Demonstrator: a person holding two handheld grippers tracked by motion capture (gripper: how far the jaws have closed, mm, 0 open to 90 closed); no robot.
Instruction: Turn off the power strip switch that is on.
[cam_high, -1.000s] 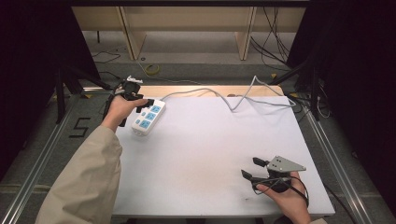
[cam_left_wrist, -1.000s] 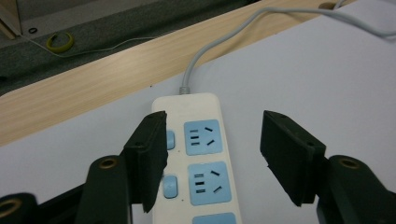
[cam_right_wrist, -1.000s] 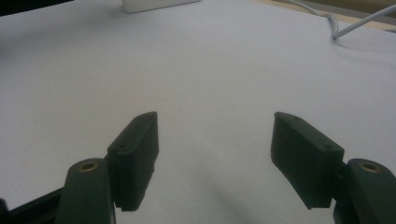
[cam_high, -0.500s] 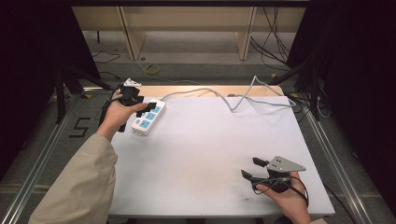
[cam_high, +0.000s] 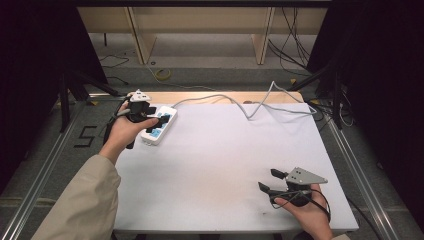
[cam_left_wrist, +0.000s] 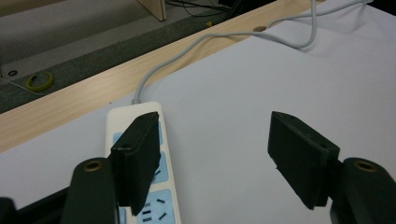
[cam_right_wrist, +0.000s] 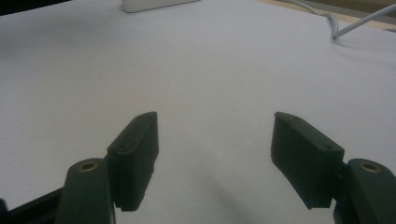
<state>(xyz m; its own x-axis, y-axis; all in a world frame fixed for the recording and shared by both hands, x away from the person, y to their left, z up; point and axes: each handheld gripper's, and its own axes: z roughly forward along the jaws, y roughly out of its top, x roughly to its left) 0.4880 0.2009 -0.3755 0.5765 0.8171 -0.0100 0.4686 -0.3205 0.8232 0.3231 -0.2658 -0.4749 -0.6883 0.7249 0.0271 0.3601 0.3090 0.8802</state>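
Strip (cam_left_wrist: 140, 186) partly hidden behind left gripper (cam_left_wrist: 212, 158) fingers (cam_left_wrist: 137, 158).

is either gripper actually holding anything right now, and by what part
Nothing is held. The left gripper has just been opening, jaws wide beside the power strip, none of it between them. The right gripper is open over bare table.

One readable mark: a dark "5" painted on the grey floor (cam_high: 86, 136), left of the table (cam_high: 225, 165). Nothing legible on the power strip (cam_high: 159, 125), just blue socket panels.
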